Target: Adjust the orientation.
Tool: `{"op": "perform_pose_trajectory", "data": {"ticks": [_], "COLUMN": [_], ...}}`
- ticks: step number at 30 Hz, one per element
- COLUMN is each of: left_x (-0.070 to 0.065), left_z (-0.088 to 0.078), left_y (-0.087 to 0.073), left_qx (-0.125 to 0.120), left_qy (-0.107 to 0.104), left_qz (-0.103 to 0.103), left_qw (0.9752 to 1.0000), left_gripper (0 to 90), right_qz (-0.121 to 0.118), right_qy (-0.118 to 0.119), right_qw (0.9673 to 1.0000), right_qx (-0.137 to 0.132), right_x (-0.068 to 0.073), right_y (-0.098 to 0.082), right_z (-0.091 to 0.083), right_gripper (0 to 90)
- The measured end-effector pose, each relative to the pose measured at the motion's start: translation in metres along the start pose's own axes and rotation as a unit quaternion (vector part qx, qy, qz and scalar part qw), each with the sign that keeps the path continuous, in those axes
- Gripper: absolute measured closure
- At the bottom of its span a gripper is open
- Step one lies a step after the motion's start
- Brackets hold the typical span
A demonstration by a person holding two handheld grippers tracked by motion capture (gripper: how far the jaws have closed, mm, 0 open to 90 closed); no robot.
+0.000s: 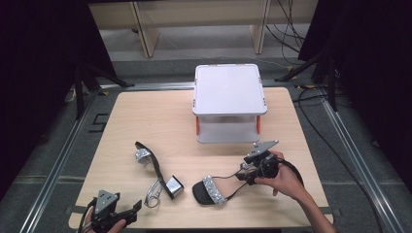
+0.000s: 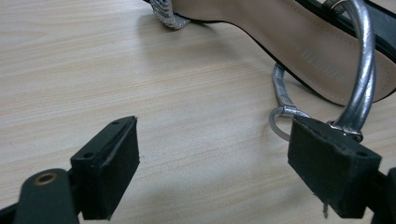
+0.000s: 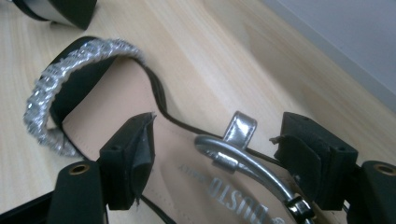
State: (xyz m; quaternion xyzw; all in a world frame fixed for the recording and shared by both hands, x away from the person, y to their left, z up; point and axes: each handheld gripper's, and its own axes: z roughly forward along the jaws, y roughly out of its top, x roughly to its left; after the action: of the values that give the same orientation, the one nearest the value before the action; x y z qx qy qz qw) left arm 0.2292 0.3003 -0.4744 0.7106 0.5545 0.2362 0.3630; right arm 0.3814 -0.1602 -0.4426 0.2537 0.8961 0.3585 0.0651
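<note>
Scene: two black sandals lie on a wooden worktop, with a white two-tier rack at upper centre of the high view.
Right sandal: lower centre, flat on its sole, sparkly toe band toward the left.
Left sandal: lower left of centre, tipped on its side, silver strap trailing.
Right gripper: jaws partly open, straddling the heel end and silver ankle strap of the right sandal; pads not seen pressing, so nothing is held yet.
Left gripper: jaws wide open and empty, low over the worktop beside the left sandal's strap.
Progress: early; judged from the layout, neither sandal is lifted, and both tiers of the rack are bare.
Remaining: close on the heel, lift, likely carry to the rack.
</note>
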Motion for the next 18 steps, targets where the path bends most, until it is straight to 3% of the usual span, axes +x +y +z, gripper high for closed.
{"op": "perform_pose_trajectory", "data": {"ticks": [2, 9, 11, 13, 15, 18], "left_x": [0.0, 0.0, -0.001, -0.001, 0.0, 0.0], "left_z": [0.0, 0.0, 0.001, 0.001, 0.0, 0.0], "left_y": [0.0, 0.0, 0.0, 0.0, 0.0, 0.0], "left_qx": [-0.001, -0.004, -0.005, -0.005, -0.003, -0.002], "left_qy": [0.0, 0.001, 0.0, 0.001, 0.003, 0.002], "left_qz": [-0.001, 0.0, 0.0, -0.001, 0.002, -0.002], "left_qw": [1.0, 1.0, 1.0, 1.0, 1.0, 1.0], "left_gripper": [16.2, 16.2, 16.2, 16.2, 16.2, 16.2], "right_qz": [0.007, -0.015, -0.011, -0.001, -0.005, -0.02], "right_qy": [0.001, 0.012, 0.0, 0.002, 0.01, 0.019], "right_qw": [0.9999, 0.9993, 0.9997, 1.0, 0.9999, 0.9992], "right_qx": [0.009, 0.031, 0.024, 0.005, 0.004, 0.028], "right_x": [0.005, 0.021, 0.019, 0.016, 0.015, 0.017], "right_y": [-0.005, -0.02, -0.017, -0.011, -0.003, 0.004], "right_z": [-0.005, -0.023, -0.024, -0.023, -0.019, -0.006], "right_gripper": [26.1, 25.9, 22.5, 21.7, 21.9, 22.3]}}
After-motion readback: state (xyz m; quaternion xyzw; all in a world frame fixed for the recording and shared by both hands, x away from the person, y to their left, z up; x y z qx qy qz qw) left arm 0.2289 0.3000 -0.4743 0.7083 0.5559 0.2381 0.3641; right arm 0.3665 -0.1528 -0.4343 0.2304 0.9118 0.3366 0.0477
